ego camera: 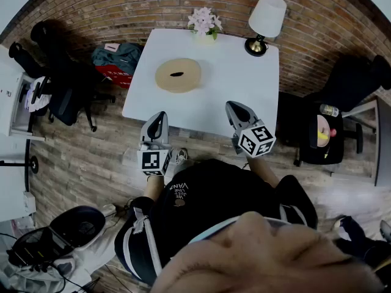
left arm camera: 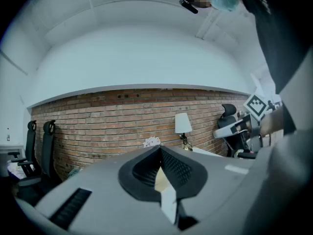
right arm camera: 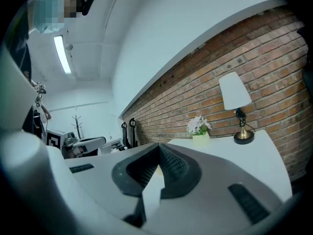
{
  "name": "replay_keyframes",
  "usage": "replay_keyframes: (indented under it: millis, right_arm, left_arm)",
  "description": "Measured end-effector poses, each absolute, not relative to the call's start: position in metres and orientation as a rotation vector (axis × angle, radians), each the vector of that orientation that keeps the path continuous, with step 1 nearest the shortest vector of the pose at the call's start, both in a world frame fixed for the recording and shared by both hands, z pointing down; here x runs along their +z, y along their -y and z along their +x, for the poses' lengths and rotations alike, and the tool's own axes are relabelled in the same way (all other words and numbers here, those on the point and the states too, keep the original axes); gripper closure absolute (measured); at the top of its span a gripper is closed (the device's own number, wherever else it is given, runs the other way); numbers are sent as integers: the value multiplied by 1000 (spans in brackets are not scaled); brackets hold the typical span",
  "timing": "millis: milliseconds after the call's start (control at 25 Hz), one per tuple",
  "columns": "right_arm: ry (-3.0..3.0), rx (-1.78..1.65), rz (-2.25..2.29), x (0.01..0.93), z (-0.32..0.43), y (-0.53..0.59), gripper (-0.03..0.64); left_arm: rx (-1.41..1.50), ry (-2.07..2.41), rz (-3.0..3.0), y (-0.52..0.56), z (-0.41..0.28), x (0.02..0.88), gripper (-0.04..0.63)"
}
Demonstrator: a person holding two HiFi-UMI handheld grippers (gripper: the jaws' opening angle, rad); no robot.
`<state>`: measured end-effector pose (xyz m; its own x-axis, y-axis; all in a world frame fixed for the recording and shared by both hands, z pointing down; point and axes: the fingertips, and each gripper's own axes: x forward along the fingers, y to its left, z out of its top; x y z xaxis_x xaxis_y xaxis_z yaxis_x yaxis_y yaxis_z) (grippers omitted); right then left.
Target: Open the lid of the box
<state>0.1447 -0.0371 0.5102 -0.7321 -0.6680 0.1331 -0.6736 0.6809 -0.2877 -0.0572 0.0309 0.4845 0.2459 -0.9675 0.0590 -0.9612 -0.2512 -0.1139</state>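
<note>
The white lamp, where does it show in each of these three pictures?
Head view: lamp at top right, on the table's far corner.
Left gripper view: lamp right of centre, small.
Right gripper view: lamp at right, large.
Shared landmark: the flowers left of it.

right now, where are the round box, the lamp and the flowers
round box (ego camera: 178, 79), head view, top of its tan lid
lamp (ego camera: 267, 14), head view, white shade
flowers (ego camera: 204, 21), head view, blossoms

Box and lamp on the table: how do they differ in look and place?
The box is low, round and tan; the lamp is tall with a white shade. The box lies near the middle; the lamp stands at the far right corner. Both rest on the white table.
</note>
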Motion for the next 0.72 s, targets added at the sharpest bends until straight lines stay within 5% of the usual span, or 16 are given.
replay_keyframes:
  millis: [720]
  right_arm:
    - [2968,549,1200,500,113,62,612]
  left_arm:
    - [-193,-1722,-2598,21,-73,501,586]
